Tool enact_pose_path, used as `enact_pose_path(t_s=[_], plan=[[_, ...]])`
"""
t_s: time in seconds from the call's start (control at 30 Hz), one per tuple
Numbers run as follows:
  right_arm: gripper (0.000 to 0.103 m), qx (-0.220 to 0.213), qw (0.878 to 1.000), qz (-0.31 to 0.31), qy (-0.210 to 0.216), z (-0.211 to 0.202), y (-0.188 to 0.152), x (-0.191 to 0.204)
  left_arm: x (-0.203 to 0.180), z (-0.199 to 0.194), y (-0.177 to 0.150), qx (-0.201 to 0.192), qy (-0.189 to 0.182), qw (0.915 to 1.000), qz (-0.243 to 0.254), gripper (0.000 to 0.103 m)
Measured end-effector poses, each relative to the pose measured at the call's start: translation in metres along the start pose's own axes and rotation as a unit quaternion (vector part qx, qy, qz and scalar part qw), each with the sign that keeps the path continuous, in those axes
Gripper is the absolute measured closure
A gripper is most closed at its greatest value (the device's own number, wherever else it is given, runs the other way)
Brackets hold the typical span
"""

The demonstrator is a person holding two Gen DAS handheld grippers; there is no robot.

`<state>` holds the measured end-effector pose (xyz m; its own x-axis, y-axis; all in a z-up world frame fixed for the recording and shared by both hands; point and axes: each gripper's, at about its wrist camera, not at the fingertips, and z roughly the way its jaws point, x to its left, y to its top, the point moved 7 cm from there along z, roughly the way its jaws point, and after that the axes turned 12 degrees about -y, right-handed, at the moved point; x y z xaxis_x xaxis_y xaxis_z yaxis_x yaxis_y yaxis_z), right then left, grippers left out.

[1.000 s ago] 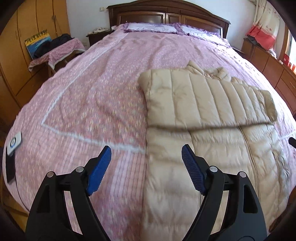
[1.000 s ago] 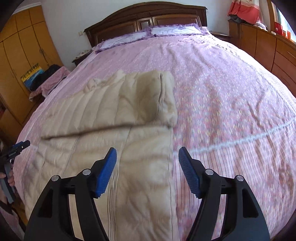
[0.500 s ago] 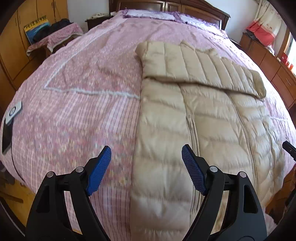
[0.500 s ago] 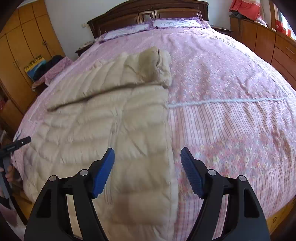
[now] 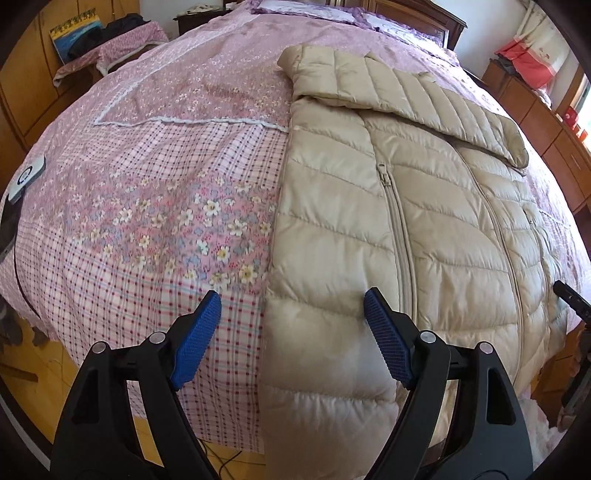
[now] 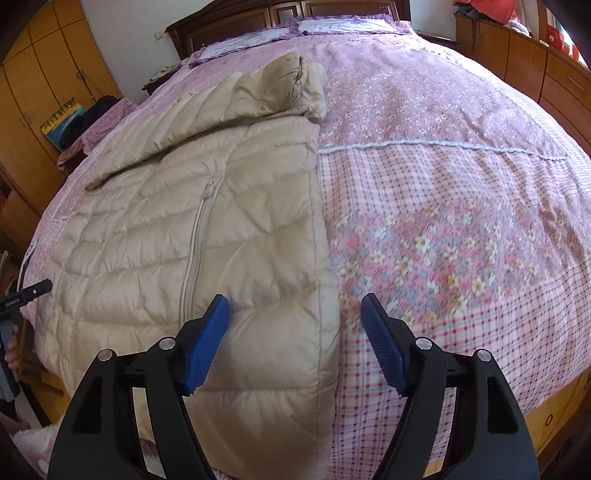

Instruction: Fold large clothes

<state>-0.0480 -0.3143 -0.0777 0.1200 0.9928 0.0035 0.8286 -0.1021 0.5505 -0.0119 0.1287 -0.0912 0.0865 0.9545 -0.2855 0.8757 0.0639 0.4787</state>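
A beige quilted down jacket [image 5: 406, 206] lies flat on the pink bed, sleeves folded across its upper part, its hem hanging over the foot edge. It also shows in the right wrist view [image 6: 207, 221]. My left gripper [image 5: 291, 299] is open and empty, hovering over the jacket's left hem edge. My right gripper [image 6: 295, 302] is open and empty, straddling the jacket's right hem edge. The right gripper's tip [image 5: 569, 299] shows at the right of the left wrist view, the left gripper's tip [image 6: 26, 295] at the left of the right wrist view.
The pink floral and plaid bedspread [image 5: 155, 177] covers the bed, with pillows [image 6: 332, 27] at the dark headboard. A white device [image 5: 26, 177] lies near the bed's left edge. Wooden wardrobes [image 6: 40, 96] stand left, a low cabinet [image 6: 554, 66] right.
Both grippers have drawn back and down toward the foot of the bed, from over the jacket's middle to its hem. Both stayed open.
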Motion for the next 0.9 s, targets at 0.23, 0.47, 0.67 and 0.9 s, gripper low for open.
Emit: enact_pose_path(t_s=[0.23,0.47,0.67,0.9], plan=[[0.031,0.003,1.0,-0.009,0.008,-0.003,-0.007,0.005,-0.012,0.003,-0.008,0.015,-0.041,0.999,0.002,0.023],[0.031,0.011,1.0,-0.019,0.022,-0.002,-0.014,0.017,-0.028,0.009,-0.014,0.024,-0.078,0.9965,0.013,0.024],[0.031,0.013,0.999,-0.025,0.031,-0.002,-0.016,0.02,-0.033,0.016,-0.015,0.028,-0.071,0.9968,0.023,0.023],[0.031,0.018,0.998,-0.036,0.047,-0.005,-0.023,0.025,-0.04,0.022,-0.016,0.033,-0.058,0.9972,0.034,0.023]])
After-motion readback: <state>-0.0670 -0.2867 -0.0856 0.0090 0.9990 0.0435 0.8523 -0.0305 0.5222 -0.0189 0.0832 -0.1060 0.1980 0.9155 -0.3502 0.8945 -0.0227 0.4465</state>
